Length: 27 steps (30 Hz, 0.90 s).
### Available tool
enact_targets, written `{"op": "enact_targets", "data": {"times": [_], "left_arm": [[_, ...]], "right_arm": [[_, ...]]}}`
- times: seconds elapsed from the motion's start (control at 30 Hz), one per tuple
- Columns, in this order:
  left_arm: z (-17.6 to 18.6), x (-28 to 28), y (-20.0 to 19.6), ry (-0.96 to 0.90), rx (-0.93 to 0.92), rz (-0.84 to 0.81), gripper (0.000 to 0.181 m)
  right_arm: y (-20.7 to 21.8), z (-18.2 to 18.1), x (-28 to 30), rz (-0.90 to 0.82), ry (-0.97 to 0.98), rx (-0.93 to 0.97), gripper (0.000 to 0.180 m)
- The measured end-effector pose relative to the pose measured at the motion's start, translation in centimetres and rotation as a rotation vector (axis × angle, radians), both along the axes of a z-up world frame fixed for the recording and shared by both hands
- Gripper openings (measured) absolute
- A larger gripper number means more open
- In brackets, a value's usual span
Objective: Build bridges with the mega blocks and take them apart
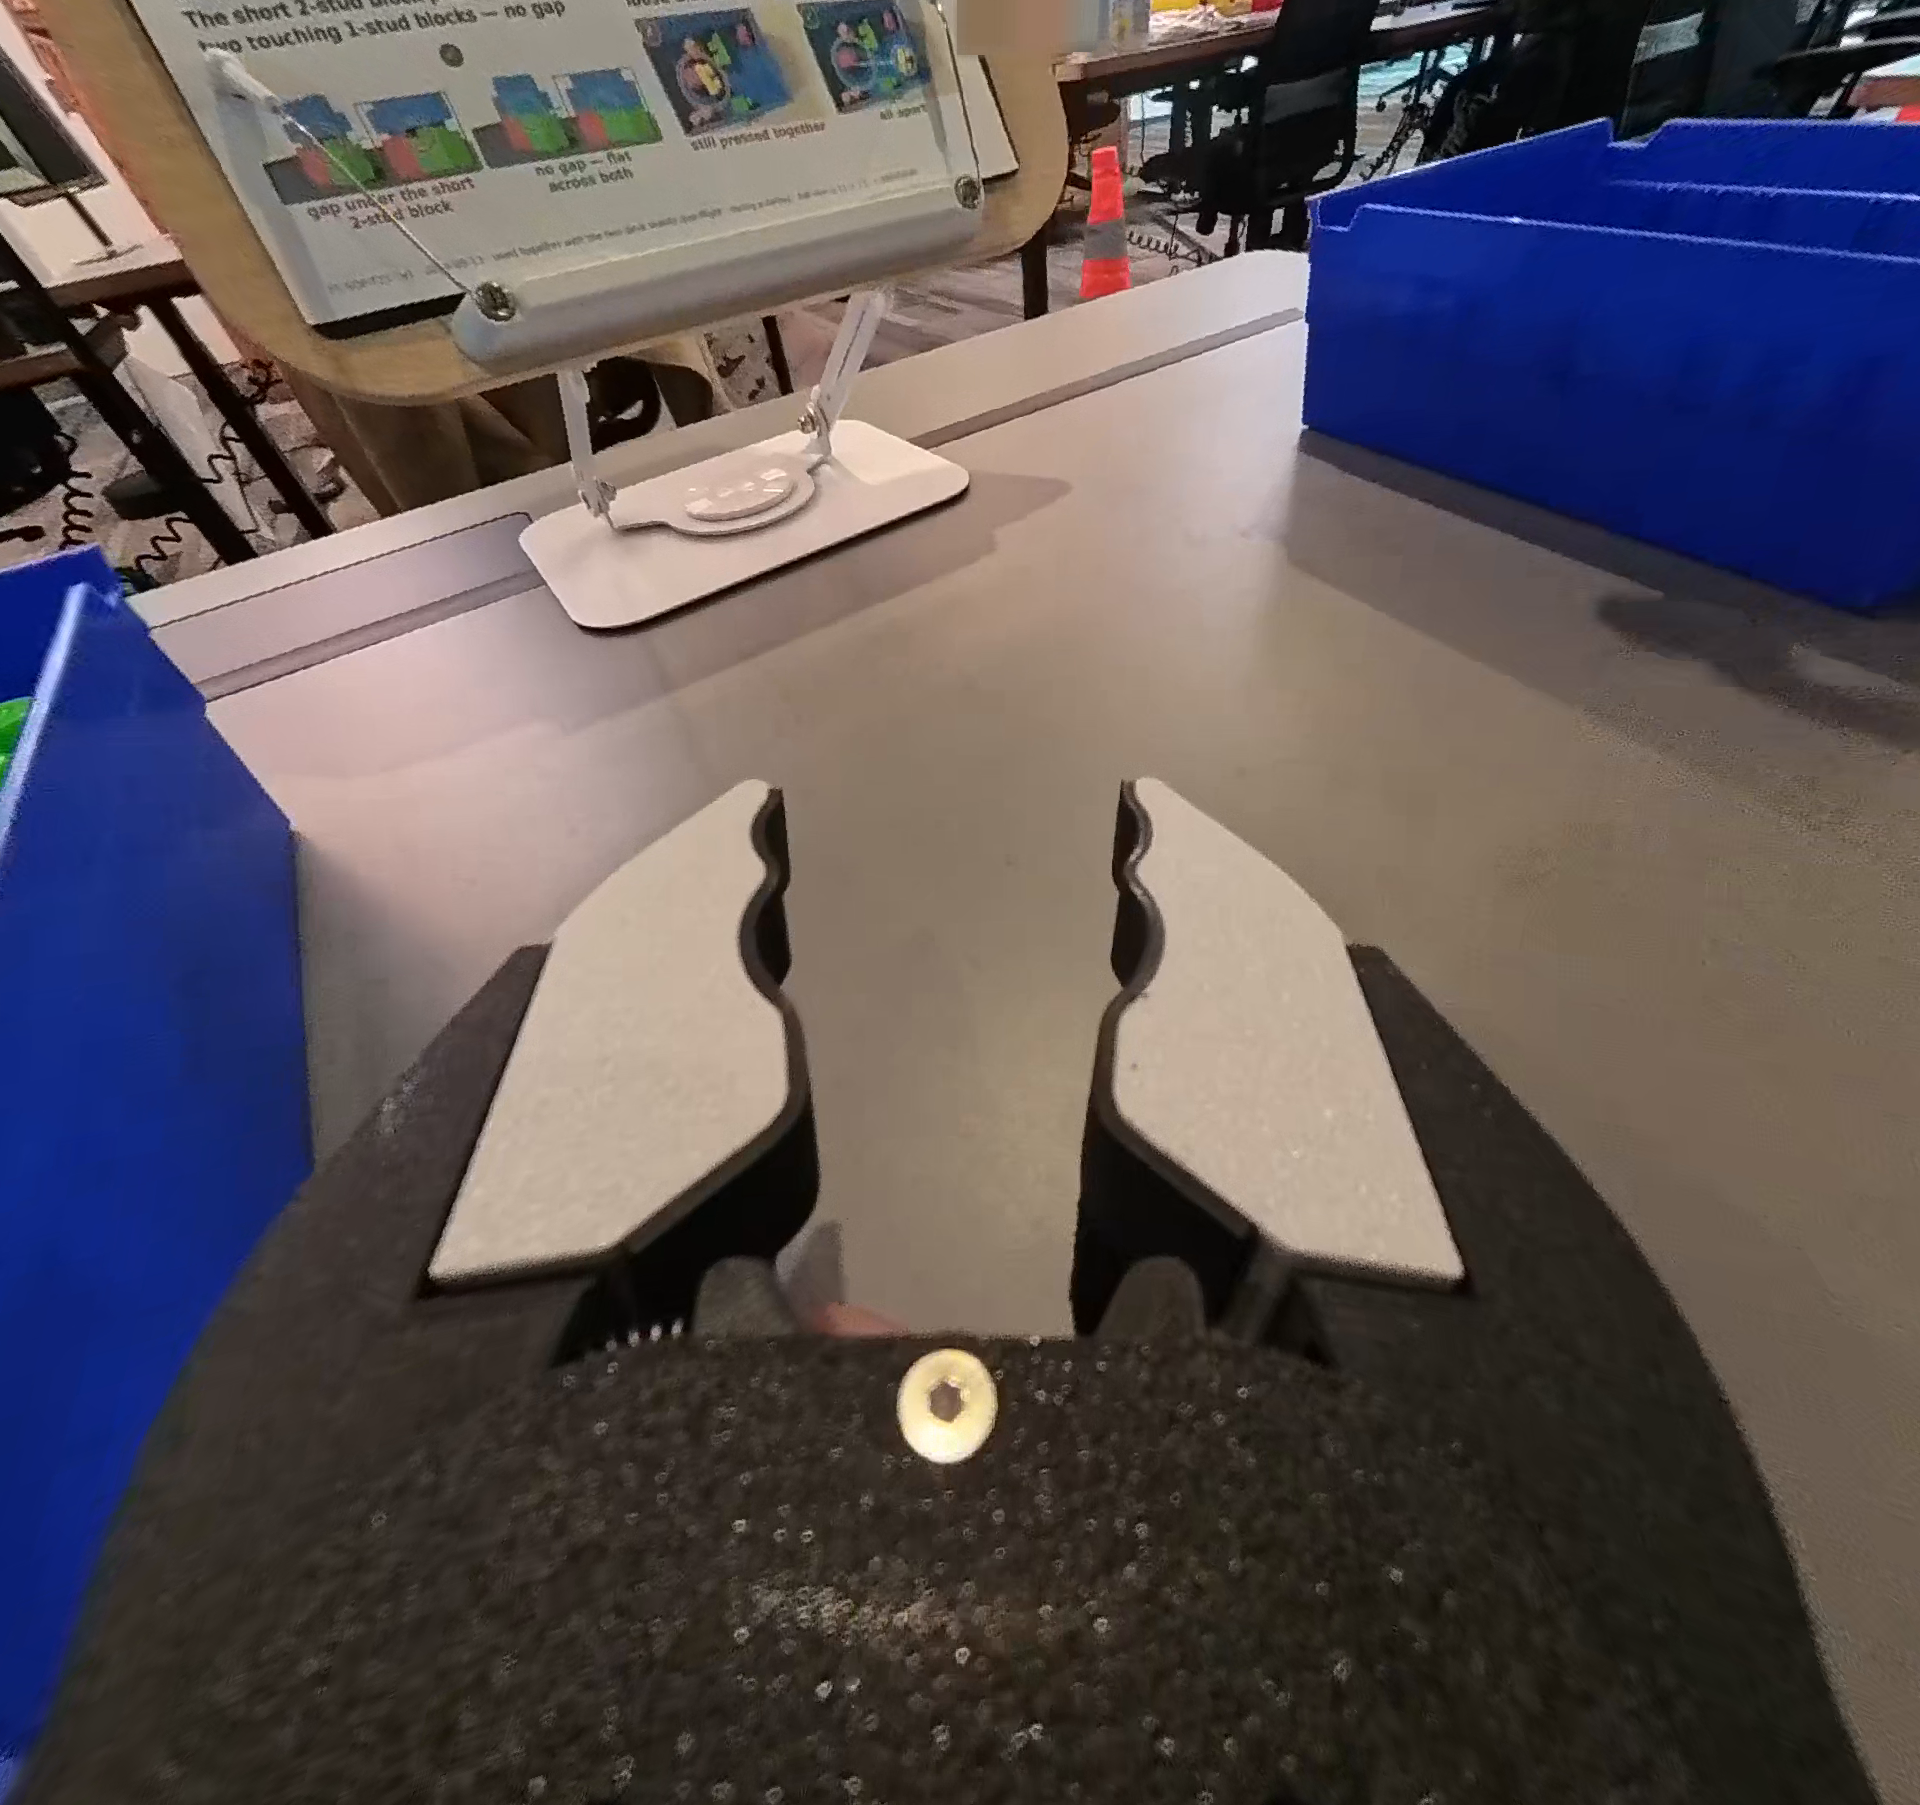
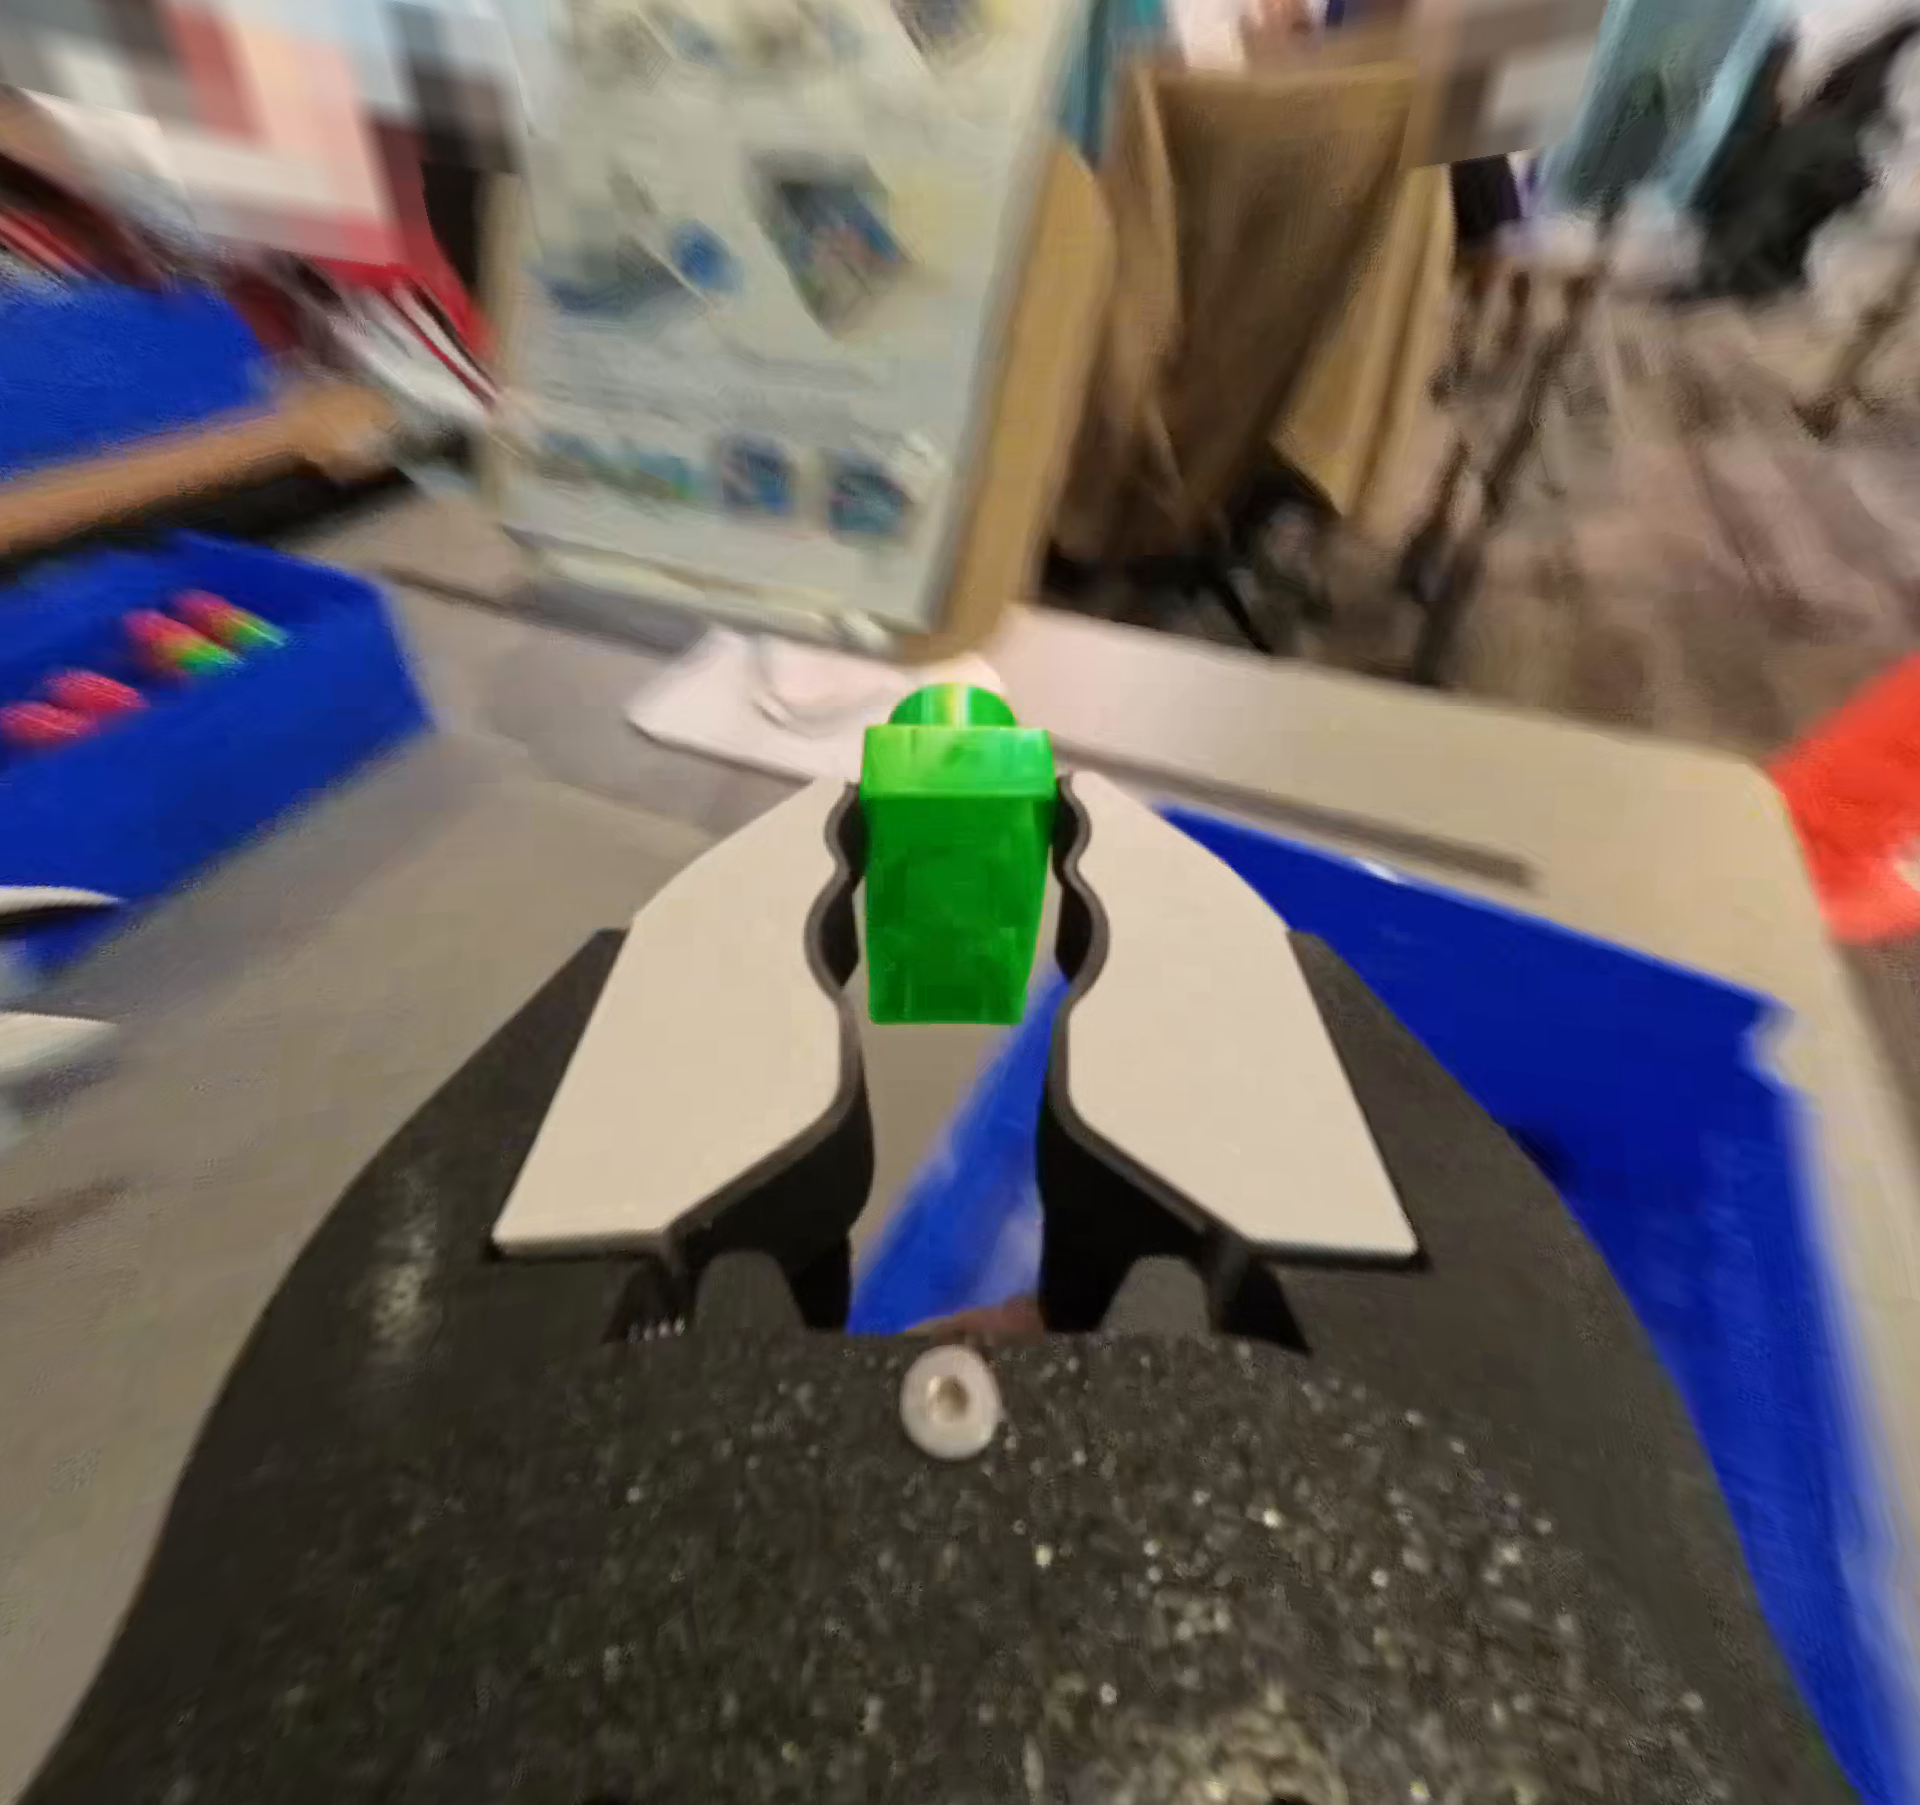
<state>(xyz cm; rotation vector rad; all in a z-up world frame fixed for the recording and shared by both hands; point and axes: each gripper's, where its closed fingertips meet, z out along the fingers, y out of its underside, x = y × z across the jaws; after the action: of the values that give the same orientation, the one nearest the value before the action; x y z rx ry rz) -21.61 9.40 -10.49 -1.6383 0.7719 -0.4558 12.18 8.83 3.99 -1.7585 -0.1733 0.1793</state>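
Observation:
My right gripper (image 2: 956,820) is shut on a green one-stud block (image 2: 951,882), with its stud pointing away from me. It holds the block in the air over the edge of a blue bin (image 2: 1507,1059). The view is motion-blurred. A second blue bin (image 2: 208,747) at the left holds several red and green blocks (image 2: 197,633). My left gripper (image 1: 948,810) is open and empty, low over the bare grey table (image 1: 1039,664). A blue bin (image 1: 135,976) stands just to its left, with a bit of green (image 1: 16,727) showing inside.
An instruction card on a white stand (image 1: 743,524) stands at the table's far edge, also blurred in the right wrist view (image 2: 748,301). Another blue bin (image 1: 1621,373) sits at the far right. A red container (image 2: 1860,810) is at the right. Chairs and an orange cone (image 1: 1104,223) lie beyond.

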Motion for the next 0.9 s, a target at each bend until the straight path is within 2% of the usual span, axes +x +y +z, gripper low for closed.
{"op": "enact_targets", "data": {"times": [0.07, 0.17, 0.23, 0.3, 0.47, 0.57, 0.8, 0.9], "left_arm": [[0.0, 0.2, -0.1, 0.0, 0.0, -0.009, 0.059], [-0.1, 0.4, 0.0, 0.007, -0.007, -0.014, 0.059], [-0.2, 0.4, 0.1, 0.01, -0.014, -0.016, 0.059], [-0.6, 0.4, 0.2, 0.017, -0.035, -0.019, 0.059], [-0.6, 0.2, 0.1, 0.008, -0.047, -0.029, 0.059], [-0.7, 0.2, 0.0, 0.017, -0.045, -0.034, 0.059], [-1.1, 0.6, -0.1, 0.055, -0.031, -0.044, 0.059], [-1.1, 0.7, -0.3, 0.067, -0.02, -0.046, 0.059]], "right_arm": [[2.6, -2.9, 5.3, -0.089, -0.04, -0.208, 0.034], [4.6, -8.0, 9.2, -0.122, 0.013, -0.462, 0.034], [4.9, -10.6, 10.4, -0.143, -0.047, -0.557, 0.035], [4.8, -12.7, 10.3, -0.128, -0.028, -0.64, 0.035], [4.6, -16.8, 11.4, -0.172, -0.057, -0.763, 0.035], [4.6, -18.5, 11.8, -0.181, -0.074, -0.814, 0.035], [5.0, -18.7, 11.9, -0.204, -0.113, -0.804, 0.036], [5.0, -17.6, 12.3, -0.225, -0.127, -0.744, 0.058]]}}
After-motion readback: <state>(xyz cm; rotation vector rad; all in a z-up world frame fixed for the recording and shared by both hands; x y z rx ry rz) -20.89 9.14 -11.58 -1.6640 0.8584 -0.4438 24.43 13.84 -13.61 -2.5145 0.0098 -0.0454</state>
